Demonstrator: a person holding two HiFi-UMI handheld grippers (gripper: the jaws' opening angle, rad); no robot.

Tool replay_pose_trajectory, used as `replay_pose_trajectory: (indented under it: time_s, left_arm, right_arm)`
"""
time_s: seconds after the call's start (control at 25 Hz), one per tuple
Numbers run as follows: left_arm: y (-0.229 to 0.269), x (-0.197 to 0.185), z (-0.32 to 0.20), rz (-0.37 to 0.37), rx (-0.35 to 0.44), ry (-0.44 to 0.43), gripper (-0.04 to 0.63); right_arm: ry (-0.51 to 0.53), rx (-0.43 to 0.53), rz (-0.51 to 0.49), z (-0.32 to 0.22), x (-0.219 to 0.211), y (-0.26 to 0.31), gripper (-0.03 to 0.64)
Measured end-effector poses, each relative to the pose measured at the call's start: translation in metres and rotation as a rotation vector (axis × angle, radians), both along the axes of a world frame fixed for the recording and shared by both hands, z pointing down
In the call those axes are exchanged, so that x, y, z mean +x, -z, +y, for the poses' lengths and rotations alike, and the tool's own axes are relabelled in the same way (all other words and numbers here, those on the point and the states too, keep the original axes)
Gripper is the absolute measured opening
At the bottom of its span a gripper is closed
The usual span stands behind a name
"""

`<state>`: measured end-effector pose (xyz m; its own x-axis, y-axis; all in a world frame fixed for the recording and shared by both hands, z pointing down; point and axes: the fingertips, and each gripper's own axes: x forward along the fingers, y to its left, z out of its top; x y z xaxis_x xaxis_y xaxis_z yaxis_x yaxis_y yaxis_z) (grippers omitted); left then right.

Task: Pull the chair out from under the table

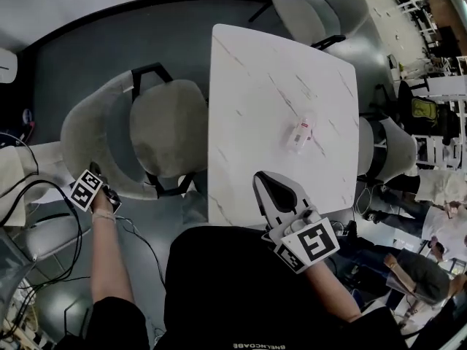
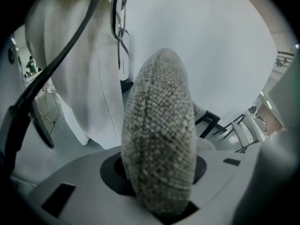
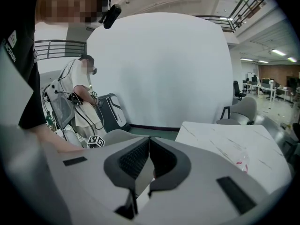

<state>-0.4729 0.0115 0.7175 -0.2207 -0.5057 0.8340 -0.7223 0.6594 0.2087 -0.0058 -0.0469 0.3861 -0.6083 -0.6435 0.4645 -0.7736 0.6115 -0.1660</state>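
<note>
A grey fabric chair [image 1: 164,126] with a curved backrest [image 1: 76,133] stands at the left side of the white marble table [image 1: 255,79]; its seat reaches the table's left edge. My left gripper [image 1: 108,195] is shut on the backrest's near rim. In the left gripper view the woven fabric edge of the backrest [image 2: 159,125] fills the gap between the jaws of the left gripper [image 2: 159,182]. My right gripper [image 1: 266,188] hovers over the table's near edge, its jaws shut with the tips together and nothing in them, as the right gripper [image 3: 149,142] also shows in its own view.
A small clear plastic packet [image 1: 300,133] lies on the table. More grey chairs stand at the far side [image 1: 310,13] and the right side [image 1: 383,148]. Cables [image 1: 29,195] trail over the floor at the left. People stand at the lower right [image 1: 430,195].
</note>
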Motion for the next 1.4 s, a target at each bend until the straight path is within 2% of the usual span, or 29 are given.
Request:
replay_pose_trajectory:
  time_s: [0.6, 1.4]
  left_arm:
    - [0.002, -0.018, 0.062, 0.004, -0.01, 0.123, 0.144]
    - [0.011, -0.041, 0.186, 0.005, -0.01, 0.344, 0.144]
  right_arm:
    - [0.086, -0.007, -0.01, 0.009, -0.016, 0.0, 0.015]
    - [0.255, -0.03, -0.023, 0.038, -0.062, 0.001, 0.015]
